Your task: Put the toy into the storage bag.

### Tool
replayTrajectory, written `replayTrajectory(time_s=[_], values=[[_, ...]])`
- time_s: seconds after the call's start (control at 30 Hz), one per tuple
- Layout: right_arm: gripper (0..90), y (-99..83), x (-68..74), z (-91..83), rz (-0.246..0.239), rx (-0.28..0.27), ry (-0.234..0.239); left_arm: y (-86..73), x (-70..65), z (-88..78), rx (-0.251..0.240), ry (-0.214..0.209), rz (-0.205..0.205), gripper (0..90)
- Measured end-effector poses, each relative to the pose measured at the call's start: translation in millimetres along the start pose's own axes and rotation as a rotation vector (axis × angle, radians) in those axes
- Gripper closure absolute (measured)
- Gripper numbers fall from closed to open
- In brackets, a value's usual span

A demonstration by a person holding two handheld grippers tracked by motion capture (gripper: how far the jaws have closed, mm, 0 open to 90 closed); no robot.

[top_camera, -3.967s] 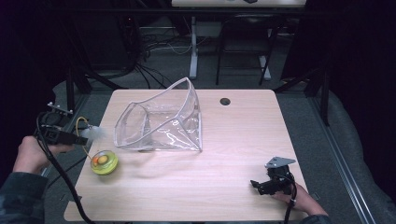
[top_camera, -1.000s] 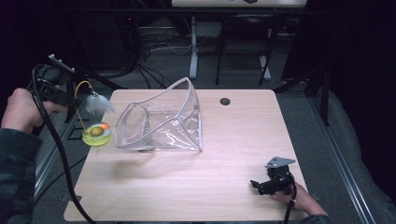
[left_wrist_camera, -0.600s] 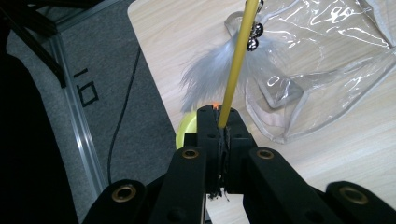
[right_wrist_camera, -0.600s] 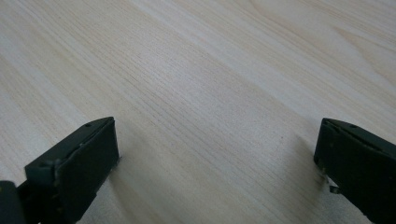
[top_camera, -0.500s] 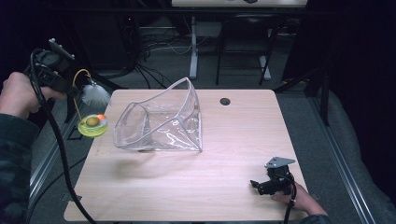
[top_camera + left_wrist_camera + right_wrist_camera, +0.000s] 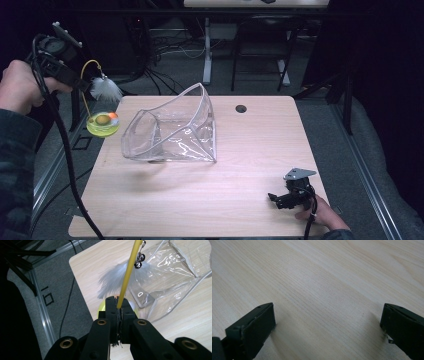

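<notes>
Lifted higher and farther toward the left edge than half a second ago, the left claw (image 6: 84,83) now hangs above the floor just off the table's (image 6: 200,200) left side, carrying a cat teaser toy. Its jaws are pressed together on the toy's yellow wand (image 6: 127,275), which curves out and down in the high view to a yellow-green disc base (image 6: 102,125) with an orange-and-green ball on it, dangling in the air beside the table's left edge. A white feather tuft (image 6: 106,90) and two small metal bells (image 6: 138,260) hang from the wand near the claw. A clear plastic bag (image 6: 172,131), propped open with its mouth toward the left, sits on the table's middle-left, close to the dangling base. Near the right front corner, the right claw (image 6: 280,198) rests low over bare wood, unmoved, its jaws spread wide with nothing between them.
</notes>
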State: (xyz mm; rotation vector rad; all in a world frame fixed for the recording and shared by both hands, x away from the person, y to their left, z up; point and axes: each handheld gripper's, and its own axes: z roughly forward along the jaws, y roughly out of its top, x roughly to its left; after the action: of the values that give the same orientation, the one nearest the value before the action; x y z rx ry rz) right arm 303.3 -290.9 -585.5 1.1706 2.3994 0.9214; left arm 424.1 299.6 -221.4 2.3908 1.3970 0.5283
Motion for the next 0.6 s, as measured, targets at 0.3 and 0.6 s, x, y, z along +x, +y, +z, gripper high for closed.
replayTrajectory(time_s=[0.3, 0.6], values=[[0.0, 0.3, 0.1, -0.5, 0.000, 0.007, 0.006, 11.3, -3.9, -6.9, -0.004, -0.008, 0.016, 88.5], [0.0, 0.2, 0.4, -0.5, -0.003, 0.008, 0.004, 24.0, -13.8, -15.4, -0.010, -0.015, 0.046, 88.6]])
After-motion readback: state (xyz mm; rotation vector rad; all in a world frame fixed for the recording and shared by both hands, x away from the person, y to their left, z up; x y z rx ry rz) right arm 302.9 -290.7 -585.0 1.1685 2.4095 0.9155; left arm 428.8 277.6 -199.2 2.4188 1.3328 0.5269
